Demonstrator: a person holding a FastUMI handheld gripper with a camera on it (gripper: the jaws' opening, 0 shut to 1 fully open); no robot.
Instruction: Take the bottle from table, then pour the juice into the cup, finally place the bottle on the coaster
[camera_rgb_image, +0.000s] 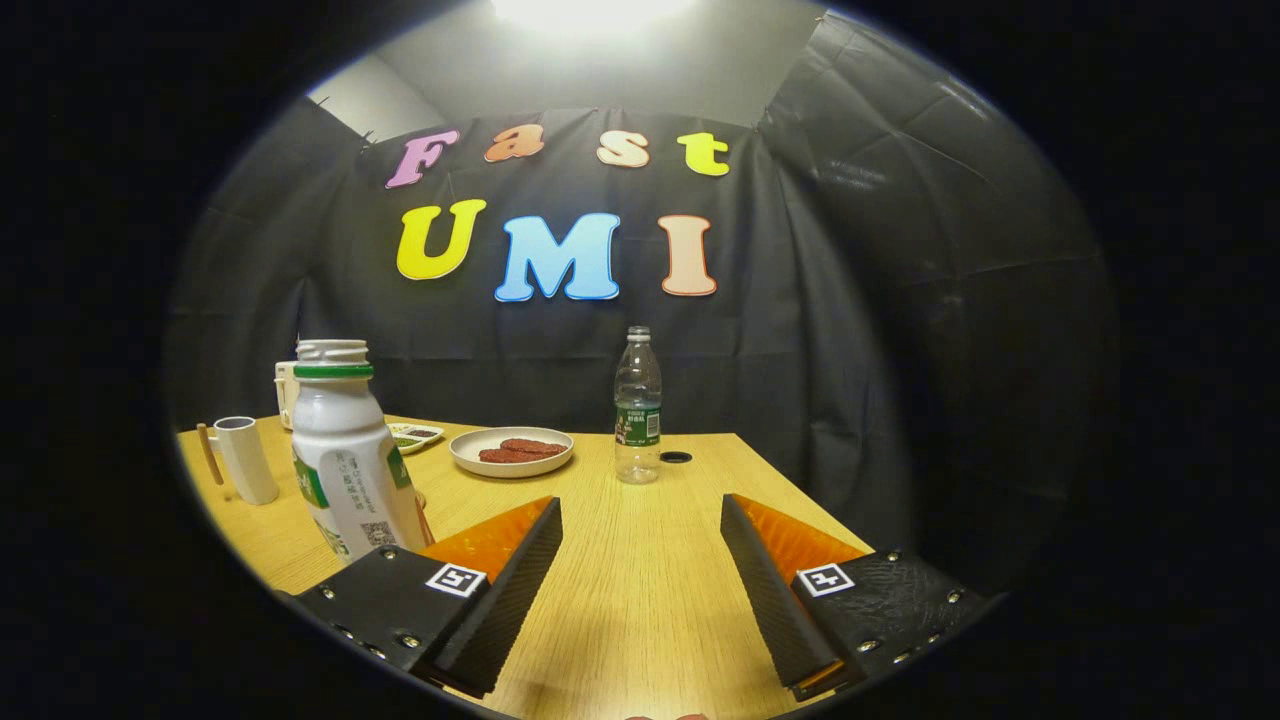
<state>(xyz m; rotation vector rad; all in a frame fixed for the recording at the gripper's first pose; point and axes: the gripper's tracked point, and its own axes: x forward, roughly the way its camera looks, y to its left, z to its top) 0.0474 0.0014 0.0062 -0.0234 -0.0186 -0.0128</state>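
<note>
The table carries everything within reach of one approach. The bottle, white, uncapped and upright, stands just beyond and outside the left finger, not between the fingers. The cup stands left of it, set near enough for pouring. A coaster possibly lies under the bottle's far side; the view is unclear there. The gripper is spread wide, holding nothing, only bare table between its fingers.
</note>
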